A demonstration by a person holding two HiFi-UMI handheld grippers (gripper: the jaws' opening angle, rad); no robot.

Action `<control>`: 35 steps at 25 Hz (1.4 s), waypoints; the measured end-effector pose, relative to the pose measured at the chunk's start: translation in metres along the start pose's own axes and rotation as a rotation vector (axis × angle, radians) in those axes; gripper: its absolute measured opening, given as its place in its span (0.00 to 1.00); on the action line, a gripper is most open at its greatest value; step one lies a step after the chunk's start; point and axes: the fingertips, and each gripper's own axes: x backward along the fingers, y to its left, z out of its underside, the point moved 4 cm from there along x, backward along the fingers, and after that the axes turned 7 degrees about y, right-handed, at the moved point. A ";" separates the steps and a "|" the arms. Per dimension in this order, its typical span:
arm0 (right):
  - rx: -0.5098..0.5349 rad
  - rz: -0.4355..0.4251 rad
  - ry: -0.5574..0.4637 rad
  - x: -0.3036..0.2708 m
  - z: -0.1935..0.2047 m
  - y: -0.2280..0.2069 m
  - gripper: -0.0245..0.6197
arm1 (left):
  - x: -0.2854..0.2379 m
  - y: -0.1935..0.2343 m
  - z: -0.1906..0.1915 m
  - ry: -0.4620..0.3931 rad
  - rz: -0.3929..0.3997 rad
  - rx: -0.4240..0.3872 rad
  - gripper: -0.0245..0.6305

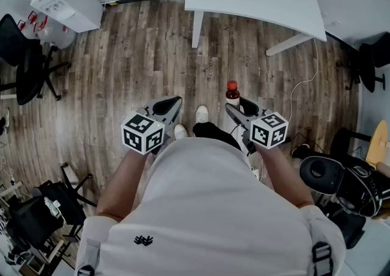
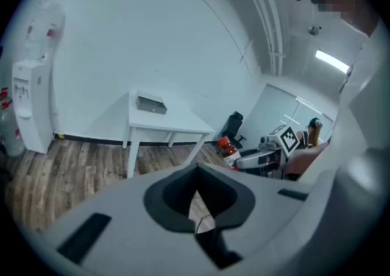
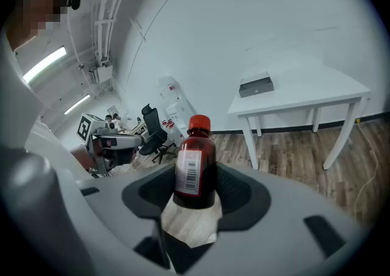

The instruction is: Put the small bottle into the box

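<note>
Clamping small bottle (image 1: 232, 92), right gripper (image 1: 240, 111) hides its base.

Bright, even, cool-white room light. A ceiling strip light (image 3: 42, 64) glows, slightly blown out, above and beside the jaws in each gripper view. Shadows on the wooden floor (image 1: 122, 55) are faint and soft. Both gripper views bend strongly, with dark corners; everything just below the jaws is blurred, the small bottle (image 3: 195, 165) between the right jaws fairly sharp.
</note>
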 end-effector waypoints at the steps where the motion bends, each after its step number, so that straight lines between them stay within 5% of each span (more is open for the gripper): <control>1: 0.001 -0.006 -0.001 0.000 -0.004 -0.003 0.36 | -0.006 -0.003 -0.006 0.004 0.006 -0.009 0.04; 19: -0.041 -0.028 -0.002 0.000 -0.073 -0.087 0.36 | -0.083 0.000 -0.088 0.040 0.007 -0.040 0.05; 35: -0.171 0.174 0.006 -0.162 -0.250 -0.141 0.36 | -0.125 0.198 -0.208 0.101 0.234 -0.142 0.04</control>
